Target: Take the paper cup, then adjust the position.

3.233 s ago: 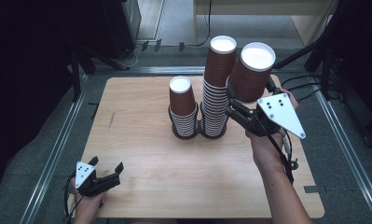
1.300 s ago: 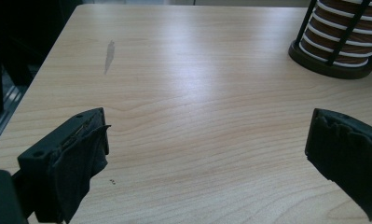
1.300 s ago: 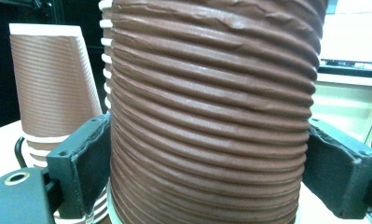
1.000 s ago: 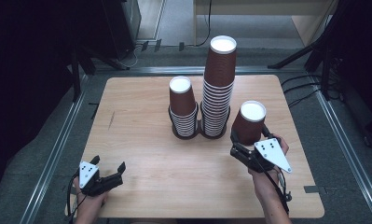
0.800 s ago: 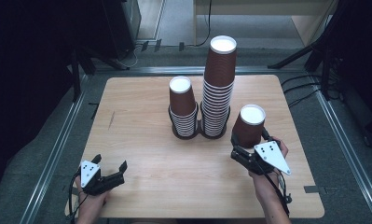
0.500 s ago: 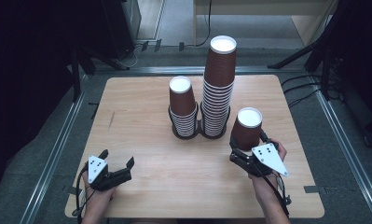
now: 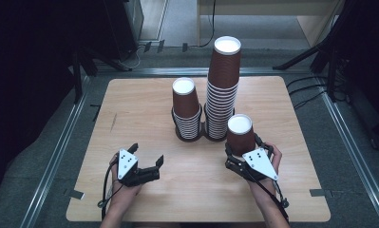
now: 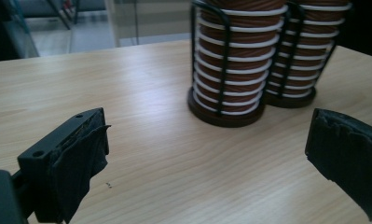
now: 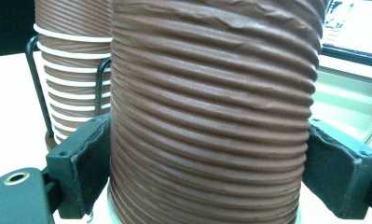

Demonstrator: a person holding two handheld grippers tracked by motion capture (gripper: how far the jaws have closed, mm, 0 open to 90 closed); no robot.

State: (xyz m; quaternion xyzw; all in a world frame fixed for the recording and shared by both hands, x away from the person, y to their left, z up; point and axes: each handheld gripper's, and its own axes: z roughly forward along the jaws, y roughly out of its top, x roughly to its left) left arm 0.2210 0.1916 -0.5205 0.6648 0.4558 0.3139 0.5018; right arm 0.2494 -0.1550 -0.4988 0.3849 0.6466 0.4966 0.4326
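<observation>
My right gripper (image 7: pixel 242 151) is shut on a brown ribbed paper cup (image 7: pixel 240 135) with a white top, at the table's front right. In the right gripper view the cup (image 9: pixel 211 107) sits between both jaws, its lower rim at or just above the tabletop. Just behind it, a black wire holder (image 7: pixel 196 137) carries a short cup stack (image 7: pixel 185 102) and a tall cup stack (image 7: pixel 223 85). My left gripper (image 7: pixel 148 153) is open at the front left, nothing between its jaws (image 8: pixel 207 140), pointing toward the holder (image 8: pixel 223 119).
The wooden table (image 7: pixel 130 109) has bare room on its left half and along the front. Metal rails run along both sides of it. Black stands and cables lie on the floor beyond the far and right edges.
My right gripper brought the cup down from beside the tall stack to the front right of the table. My left gripper slid a little to the right and stayed open.
</observation>
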